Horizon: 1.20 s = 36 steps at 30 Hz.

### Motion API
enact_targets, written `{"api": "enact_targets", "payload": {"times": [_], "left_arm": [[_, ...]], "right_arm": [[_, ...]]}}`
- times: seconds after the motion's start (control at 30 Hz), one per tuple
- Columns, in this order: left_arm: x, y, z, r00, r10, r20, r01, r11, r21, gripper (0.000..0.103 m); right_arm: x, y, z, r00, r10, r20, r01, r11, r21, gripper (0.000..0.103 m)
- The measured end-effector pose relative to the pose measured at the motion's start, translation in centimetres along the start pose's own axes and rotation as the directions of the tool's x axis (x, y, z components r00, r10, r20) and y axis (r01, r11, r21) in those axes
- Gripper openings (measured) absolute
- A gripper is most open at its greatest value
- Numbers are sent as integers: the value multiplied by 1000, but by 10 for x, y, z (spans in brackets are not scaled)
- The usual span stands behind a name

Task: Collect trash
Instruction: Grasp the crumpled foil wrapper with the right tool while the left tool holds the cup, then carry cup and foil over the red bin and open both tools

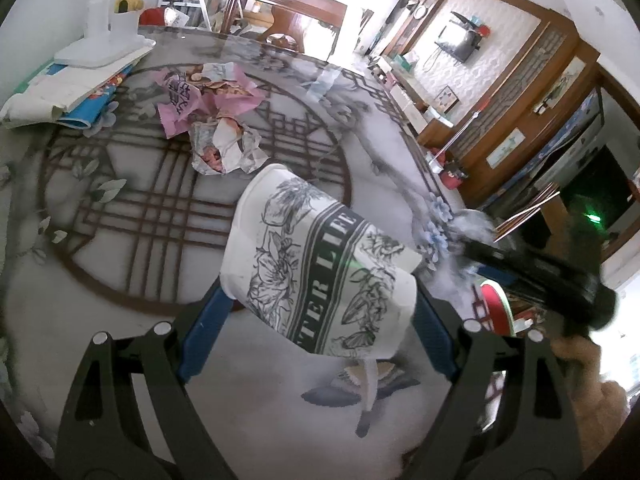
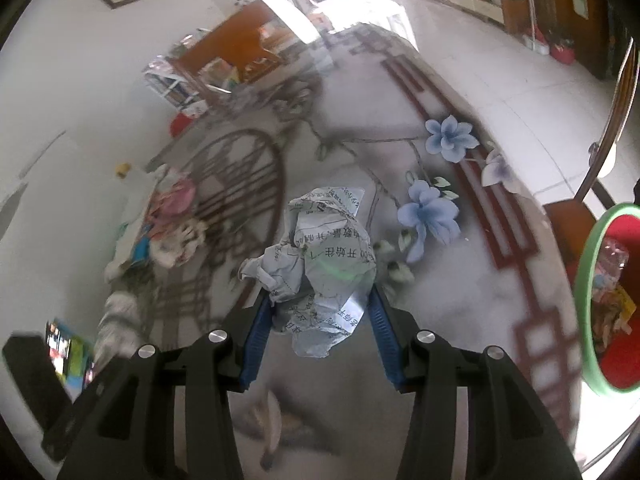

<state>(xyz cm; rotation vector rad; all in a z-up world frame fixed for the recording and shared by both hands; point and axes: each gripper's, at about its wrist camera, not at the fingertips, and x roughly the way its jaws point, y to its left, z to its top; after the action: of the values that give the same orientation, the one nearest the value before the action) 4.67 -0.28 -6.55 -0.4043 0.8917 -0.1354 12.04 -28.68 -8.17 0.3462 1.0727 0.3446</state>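
In the left wrist view my left gripper (image 1: 320, 300) is shut on a white paper cup (image 1: 316, 264) printed with flowers and the words "BETTER LIFE", held tilted above the table. A pink wrapper (image 1: 204, 94) and a crumpled printed paper (image 1: 226, 148) lie on the table beyond it. In the right wrist view my right gripper (image 2: 318, 300) is shut on a crumpled ball of printed paper (image 2: 324, 260), held above the table. A red bin with a green rim (image 2: 592, 300) stands at the right with trash inside; it also shows in the left wrist view (image 1: 498, 308).
The glass table (image 1: 120, 320) has a brown lattice and flower pattern. A stack of books and papers (image 1: 68, 92) with a white lamp base (image 1: 104, 46) sits at its far left. Wooden chairs and cabinets (image 1: 520, 120) stand around it. The other gripper's black body (image 1: 540, 276) blurs at the right.
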Motion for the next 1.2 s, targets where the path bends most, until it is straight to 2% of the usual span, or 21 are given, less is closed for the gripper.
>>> {"api": "enact_targets", "payload": {"times": [0.17,0.37,0.6,0.73,0.87,1.0,1.2], "left_arm": [[-3,-4,-3,1000,10,14,-11,999,35,83],[-10,-22,-11,998,-18,52,12,993,122,83],[13,-65,-36,1000,-19,5,17,965,261,83],[36,-105,-50,996,-87,-28,91,956,277,83],[74,-161,-62,976,-184,-120,210,940,267,83],[108,-226,-69,943,-256,-213,317,890,329,83],[154,-300,-70,906,-289,-309,392,848,357,84]], "right_arm": [[-41,9,-21,997,-31,64,37,994,-102,47],[-84,-3,-46,988,-48,145,71,986,-152,47],[-133,-58,-72,958,-123,260,149,985,-83,47],[-142,-109,-87,947,-178,268,177,984,30,47],[-144,-157,-100,942,-221,254,188,971,150,47],[-149,-198,-107,932,-266,246,211,950,230,47],[-156,-239,-108,913,-312,261,222,920,324,47]]}}
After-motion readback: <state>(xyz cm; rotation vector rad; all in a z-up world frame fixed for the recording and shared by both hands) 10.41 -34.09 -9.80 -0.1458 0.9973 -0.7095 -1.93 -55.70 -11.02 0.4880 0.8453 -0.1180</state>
